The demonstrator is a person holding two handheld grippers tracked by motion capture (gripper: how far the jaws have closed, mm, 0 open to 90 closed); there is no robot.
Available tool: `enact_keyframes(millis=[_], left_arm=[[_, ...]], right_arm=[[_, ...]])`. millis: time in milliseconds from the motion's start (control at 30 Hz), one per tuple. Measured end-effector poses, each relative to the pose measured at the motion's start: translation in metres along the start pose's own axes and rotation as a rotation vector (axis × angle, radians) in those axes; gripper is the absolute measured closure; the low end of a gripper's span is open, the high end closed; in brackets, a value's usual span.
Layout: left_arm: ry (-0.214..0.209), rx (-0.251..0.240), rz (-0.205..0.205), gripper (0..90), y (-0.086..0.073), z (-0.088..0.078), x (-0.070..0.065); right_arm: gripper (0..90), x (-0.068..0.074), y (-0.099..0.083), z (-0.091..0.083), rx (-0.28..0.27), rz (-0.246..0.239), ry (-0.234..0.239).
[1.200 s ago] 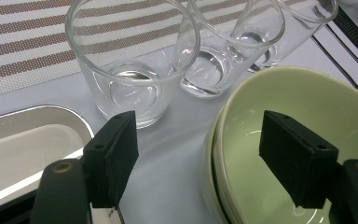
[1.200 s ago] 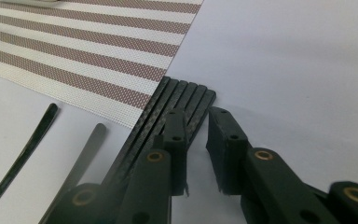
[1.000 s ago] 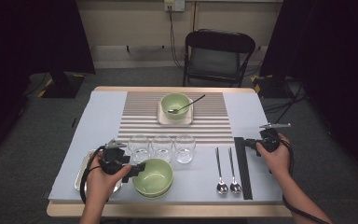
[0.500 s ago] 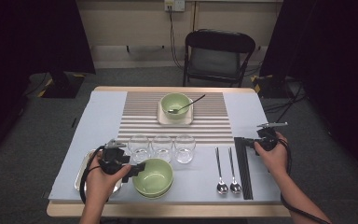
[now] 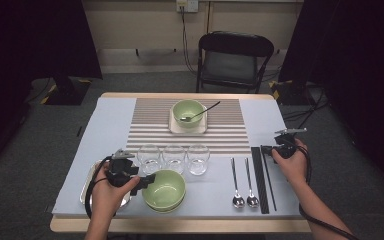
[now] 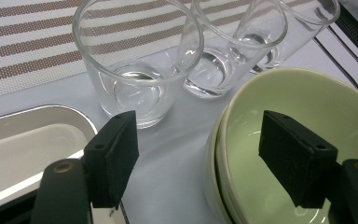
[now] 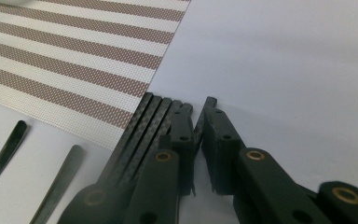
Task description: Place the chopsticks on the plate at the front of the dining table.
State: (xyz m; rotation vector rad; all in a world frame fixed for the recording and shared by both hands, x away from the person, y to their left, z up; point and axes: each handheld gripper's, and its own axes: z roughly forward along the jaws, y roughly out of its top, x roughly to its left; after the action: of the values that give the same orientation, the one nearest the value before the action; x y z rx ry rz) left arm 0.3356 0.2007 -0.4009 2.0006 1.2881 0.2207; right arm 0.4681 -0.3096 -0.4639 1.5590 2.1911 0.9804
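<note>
Bowl with a spoon (image 5: 200,111) in it on a plate (image 5: 188,126) at the far middle of the striped mat (image 5: 145,131), three glasses (image 5: 174,157) in a row before the mat, stacked bowls (image 5: 165,190) nearest the table edge, tray (image 5: 89,181) to their left, two spoons (image 5: 244,182) and chopsticks (image 5: 260,172) to the right.

Shiny smooth green bowl (image 6: 307,140), clear shiny glass cups (image 6: 137,70), shiny metal tray (image 6: 28,140), black woven-look chopsticks (image 7: 144,121), matt black tongs (image 7: 198,135), rough striped cloth mat (image 7: 65,60).
</note>
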Motion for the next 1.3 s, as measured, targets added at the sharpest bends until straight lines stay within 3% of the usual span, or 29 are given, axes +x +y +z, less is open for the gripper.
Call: enact_keyframes(millis=[433, 633, 1033, 1300], left_arm=[[0.004, -0.004, -0.011, 28.4, 0.001, 0.000, 0.001], [0.006, -0.005, -0.013, 28.4, 0.001, 0.001, 0.000], [-0.001, -0.012, -0.003, 28.3, 0.002, -0.001, -0.003], [0.000, -0.012, -0.002, 28.3, 0.002, -0.001, -0.002]], right_arm=[[82.4, -0.016, 0.014, 0.010, -0.017, 0.004, -0.024], [77.9, -0.016, 0.009, 0.007, -0.023, 0.009, -0.035], [77.3, -0.011, -0.007, -0.007, -0.016, 0.036, -0.008], [82.4, -0.007, -0.011, -0.008, -0.023, 0.015, -0.018]])
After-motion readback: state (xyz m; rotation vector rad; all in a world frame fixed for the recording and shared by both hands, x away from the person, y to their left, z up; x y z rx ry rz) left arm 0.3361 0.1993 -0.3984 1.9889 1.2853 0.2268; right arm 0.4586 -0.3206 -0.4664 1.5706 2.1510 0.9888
